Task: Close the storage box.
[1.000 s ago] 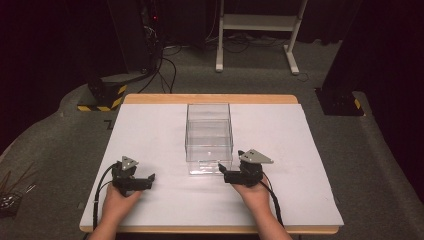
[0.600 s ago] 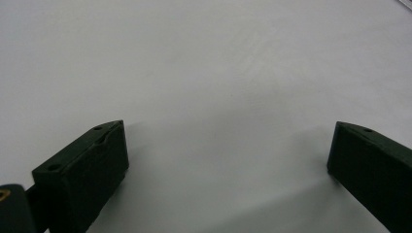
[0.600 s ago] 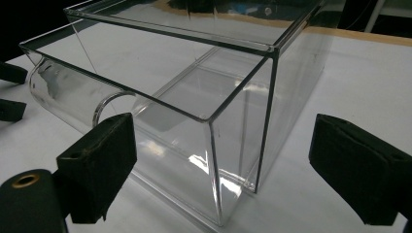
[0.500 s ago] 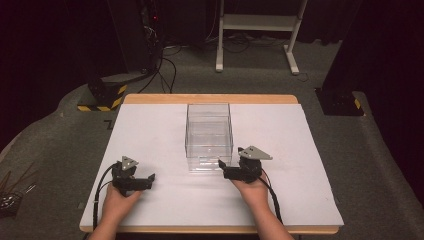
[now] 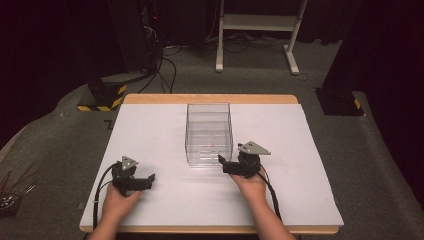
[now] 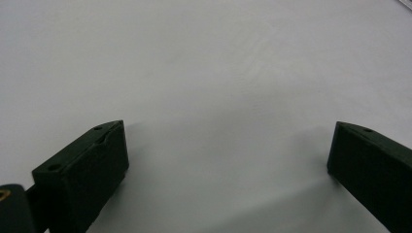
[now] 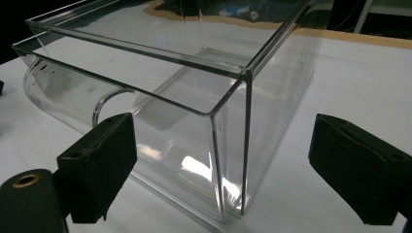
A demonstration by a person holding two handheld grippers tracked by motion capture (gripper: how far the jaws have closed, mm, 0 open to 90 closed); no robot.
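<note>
White paper covers the wooden-edged table (image 5: 150,120), with dark floor, cables and a white stand beyond it at the top of the high view.

Low and right of centre in that view, the right gripper (image 5: 226,165) sits in the person's right hand (image 5: 251,183), its jaws spread wide and holding nothing. Compared with a second ago it has edged a little up and toward the centre of the frame, so its tips are now just beside the near right corner of the clear box (image 5: 209,131); whether they touch the wall cannot be told. In the right gripper view the right gripper (image 7: 221,167) looks straight at that corner of the clear box (image 7: 194,87), whose vertical edge stands between the two black jaws, and a rounded clear handle curves out at the left of the frame.

At the lower left of the high view, the left gripper (image 5: 145,181) rests in the left hand (image 5: 116,200) where it was in the earlier frames, well apart from the box. In the left gripper view the left gripper (image 6: 228,155) has its jaws wide apart over bare white paper, gripping nothing.

The box itself stands upright at the middle of the table, unmoved since the earlier frames.
</note>
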